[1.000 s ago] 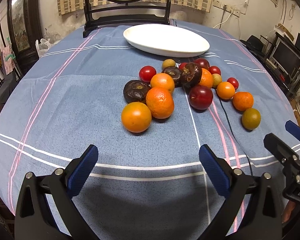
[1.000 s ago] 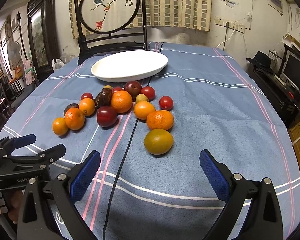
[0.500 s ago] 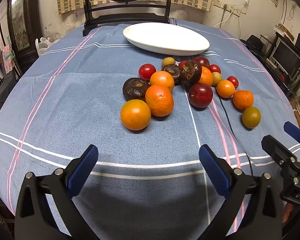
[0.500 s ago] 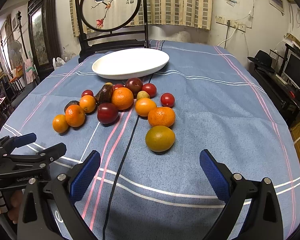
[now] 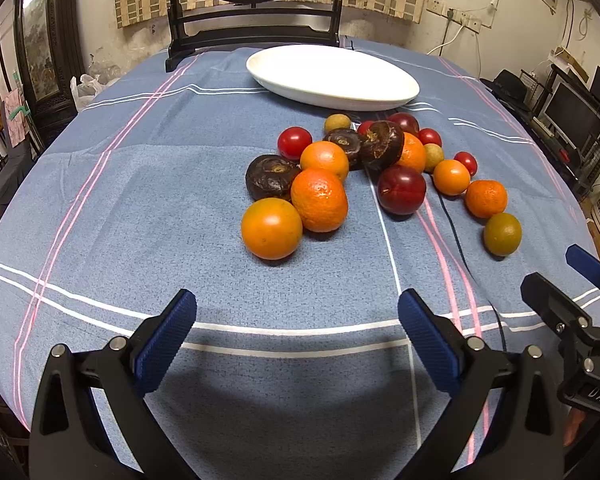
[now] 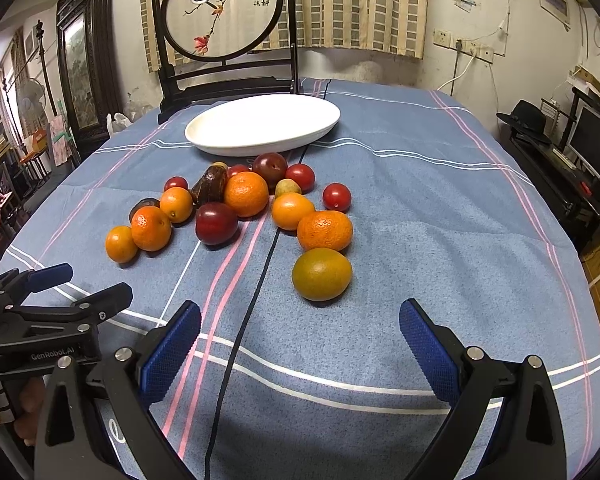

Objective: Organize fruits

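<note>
Several fruits lie in a loose pile on the blue tablecloth: oranges, red plums, small red tomatoes and dark brown fruits. The nearest orange (image 5: pixel 271 228) sits ahead of my left gripper (image 5: pixel 296 340), which is open and empty. A greenish-orange fruit (image 6: pixel 321 274) lies just ahead of my right gripper (image 6: pixel 300 344), also open and empty. A white oval plate (image 5: pixel 332 77) stands empty behind the pile; it also shows in the right wrist view (image 6: pixel 262 123). Each gripper appears at the edge of the other's view.
A dark wooden screen stand (image 6: pixel 224 44) stands at the table's far edge behind the plate. A black cable (image 6: pixel 256 292) runs across the cloth through the pile. Shelves and monitors stand off the table to the right.
Both grippers have edged slightly forward toward the fruit pile. Both stay open; no fruit has moved.
</note>
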### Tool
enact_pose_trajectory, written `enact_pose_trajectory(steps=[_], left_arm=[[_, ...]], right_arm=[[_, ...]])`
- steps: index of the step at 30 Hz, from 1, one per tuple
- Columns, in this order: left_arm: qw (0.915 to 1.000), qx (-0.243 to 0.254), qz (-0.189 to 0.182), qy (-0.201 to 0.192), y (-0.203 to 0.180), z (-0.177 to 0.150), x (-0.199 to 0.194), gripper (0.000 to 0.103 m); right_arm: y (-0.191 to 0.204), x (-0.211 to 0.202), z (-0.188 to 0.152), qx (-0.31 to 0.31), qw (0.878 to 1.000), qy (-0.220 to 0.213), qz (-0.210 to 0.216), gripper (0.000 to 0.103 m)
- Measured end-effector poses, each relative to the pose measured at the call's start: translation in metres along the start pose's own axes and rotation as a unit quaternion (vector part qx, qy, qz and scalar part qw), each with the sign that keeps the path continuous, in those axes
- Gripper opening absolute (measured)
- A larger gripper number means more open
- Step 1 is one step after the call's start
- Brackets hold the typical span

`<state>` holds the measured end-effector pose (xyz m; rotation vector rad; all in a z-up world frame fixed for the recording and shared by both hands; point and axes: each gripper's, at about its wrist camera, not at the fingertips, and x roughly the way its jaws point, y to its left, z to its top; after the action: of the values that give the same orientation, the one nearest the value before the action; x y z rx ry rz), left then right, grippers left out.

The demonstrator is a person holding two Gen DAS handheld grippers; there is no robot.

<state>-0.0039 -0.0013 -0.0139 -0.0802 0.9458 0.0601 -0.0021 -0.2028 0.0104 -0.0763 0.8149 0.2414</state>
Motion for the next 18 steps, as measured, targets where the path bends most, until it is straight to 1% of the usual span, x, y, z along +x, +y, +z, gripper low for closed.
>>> enact_pose_trajectory(steps=[18], left_arm=[[1.0, 0.0, 0.0, 0.001, 0.0004, -0.0007, -0.0006, 0.099]], right_arm=[[0.0015, 0.0018, -0.0011, -0.003, 1.0, 0.005, 0.001, 0.1]])
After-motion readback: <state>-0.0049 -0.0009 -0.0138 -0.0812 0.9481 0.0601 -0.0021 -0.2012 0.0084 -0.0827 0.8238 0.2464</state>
